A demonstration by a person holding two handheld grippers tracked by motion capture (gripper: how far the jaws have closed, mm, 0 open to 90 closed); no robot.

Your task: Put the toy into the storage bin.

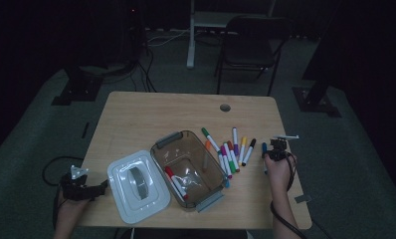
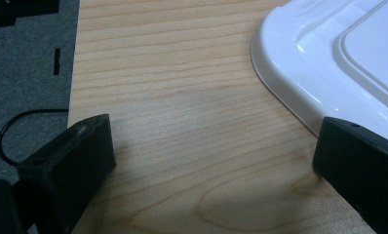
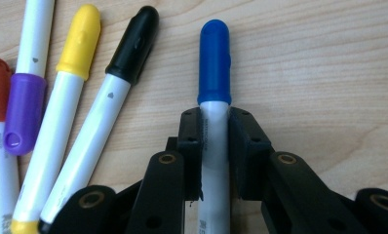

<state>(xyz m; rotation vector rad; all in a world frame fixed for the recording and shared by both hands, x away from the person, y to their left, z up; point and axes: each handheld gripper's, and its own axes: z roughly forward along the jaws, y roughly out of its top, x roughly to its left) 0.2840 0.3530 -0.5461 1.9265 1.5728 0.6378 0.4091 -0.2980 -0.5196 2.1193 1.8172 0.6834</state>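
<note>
A white marker with a blue cap (image 3: 214,53) lies on the wooden table (image 3: 328,73), and my right gripper (image 3: 215,117) is shut on its barrel just below the cap. From the high view this blue marker (image 1: 264,149) sits at the right end of a row of markers, under the right gripper (image 1: 277,147). Black (image 3: 132,44), yellow (image 3: 80,41) and purple (image 3: 24,112) capped markers lie just left of it. My left gripper (image 1: 84,189) rests at the table's front left corner. Its jaws stand wide open over bare wood (image 2: 214,146), beside the white lid (image 2: 328,58).
A clear grey bin (image 1: 172,138) stands mid-table with a red marker (image 1: 175,183) inside and an orange one (image 1: 206,149) leaning in it. The white lid (image 1: 136,186) lies to its left. Several markers (image 1: 233,149) lie right of the bin. A chair (image 1: 250,42) stands beyond the table.
</note>
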